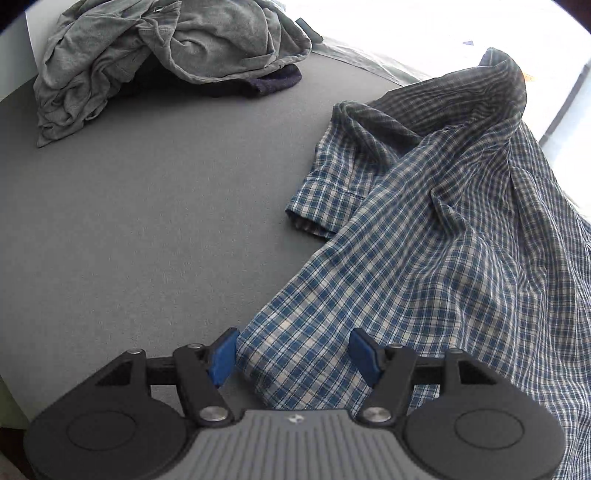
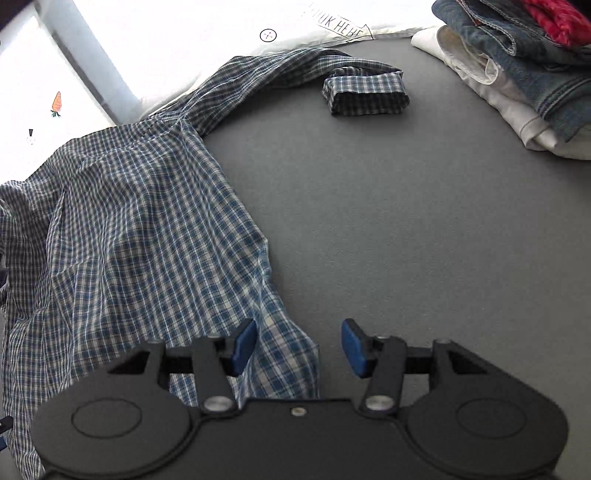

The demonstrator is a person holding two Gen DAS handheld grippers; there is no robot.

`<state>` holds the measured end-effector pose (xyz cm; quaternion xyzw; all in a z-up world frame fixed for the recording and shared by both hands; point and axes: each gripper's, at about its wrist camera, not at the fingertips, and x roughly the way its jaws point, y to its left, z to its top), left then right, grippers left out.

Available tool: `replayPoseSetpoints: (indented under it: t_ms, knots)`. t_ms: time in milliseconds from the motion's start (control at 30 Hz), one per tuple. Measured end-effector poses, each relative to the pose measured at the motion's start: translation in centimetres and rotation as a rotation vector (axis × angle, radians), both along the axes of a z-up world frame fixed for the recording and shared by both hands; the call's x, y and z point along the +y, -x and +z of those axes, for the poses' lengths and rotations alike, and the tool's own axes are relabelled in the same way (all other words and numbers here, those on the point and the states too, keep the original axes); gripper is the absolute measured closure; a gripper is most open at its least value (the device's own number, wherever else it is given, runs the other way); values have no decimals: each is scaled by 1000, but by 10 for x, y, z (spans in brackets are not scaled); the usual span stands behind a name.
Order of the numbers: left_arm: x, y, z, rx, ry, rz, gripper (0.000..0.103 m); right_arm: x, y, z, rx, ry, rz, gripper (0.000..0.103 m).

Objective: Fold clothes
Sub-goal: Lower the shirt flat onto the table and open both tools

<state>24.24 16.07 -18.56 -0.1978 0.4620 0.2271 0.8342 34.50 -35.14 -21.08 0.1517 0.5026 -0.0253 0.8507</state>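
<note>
A blue-and-white checked shirt [image 1: 443, 240] lies spread and rumpled on the grey surface [image 1: 147, 221]. My left gripper [image 1: 293, 354] is open just above the shirt's lower left corner; the cloth lies between its blue pads [image 1: 223, 354] without being pinched. The left wrist view shows a short sleeve [image 1: 325, 192] lying flat. In the right wrist view the same shirt [image 2: 129, 229] fills the left side, its other sleeve's cuff [image 2: 365, 94] lying further off. My right gripper [image 2: 299, 343] is open over the shirt's lower right corner, with cloth beside its left pad and bare surface by the right pad.
A crumpled grey garment [image 1: 155, 55] lies heaped at the far left over a dark blue item [image 1: 273, 83]. A stack of folded clothes [image 2: 524, 74], with jeans, white and red pieces, sits at the far right. A white printed pillow [image 2: 332, 26] borders the far edge.
</note>
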Motion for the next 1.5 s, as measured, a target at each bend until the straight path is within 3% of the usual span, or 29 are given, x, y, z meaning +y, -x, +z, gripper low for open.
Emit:
replayPoseSetpoints:
  t_ms: [100, 133, 167, 200, 233, 300, 467, 633, 767, 867, 933, 1100, 1267, 1333, 1367, 1400, 1433, 1500]
  knots:
    - [-1, 4, 0, -16, 7, -6, 39, 2, 13, -2, -33, 1, 10, 54]
    - [-2, 5, 1, -22, 6, -14, 44, 2, 18, -2, -40, -3, 13, 59]
    - [-3, 5, 1, -28, 7, -23, 50, 1, 22, -2, -44, -16, 11, 73]
    - [-3, 6, 1, -33, 14, -33, 64, 0, 27, -2, -46, -32, 9, 88]
    - [-3, 7, 2, -43, 32, -43, 81, -1, 32, -1, -59, -53, -1, 93]
    - [-3, 11, 4, -73, 55, -48, 92, -2, 43, 5, -100, -58, -16, 95]
    - [0, 20, 44, -161, 34, -55, 96, 2, 67, 47, -230, -22, -18, 97]
    - [16, 39, 115, -291, 62, -42, 99, 0, 90, 100, -340, -103, -44, 98]
    - [27, 57, 169, -360, 58, -54, 99, -7, 109, 126, -372, -191, -79, 98]
    - [28, 62, 176, -340, 11, -67, 99, -12, 119, 124, -344, -213, -108, 98]
    - [31, 60, 162, -266, -19, -57, 99, -12, 123, 113, -302, -184, -109, 98]
    - [54, 62, 97, -83, 18, 23, 98, 3, 130, 60, -147, -145, -124, 97]
    - [66, 64, 42, 41, 47, 98, 91, 29, 122, 22, 3, 10, -65, 93]
    - [62, 62, 41, 67, 18, 96, 76, 31, 122, 20, 14, 28, -68, 89]
    - [59, 62, 44, 68, -5, 89, 70, 31, 122, 22, 6, 28, -71, 80]
    - [57, 61, 46, 69, -28, 81, 55, 30, 122, 25, -5, 28, -77, 63]
    - [53, 61, 50, 65, -58, 78, 45, 29, 122, 27, -13, 36, -82, 56]
    - [50, 61, 59, 52, -100, 88, 39, 29, 121, 30, -22, 56, -89, 52]
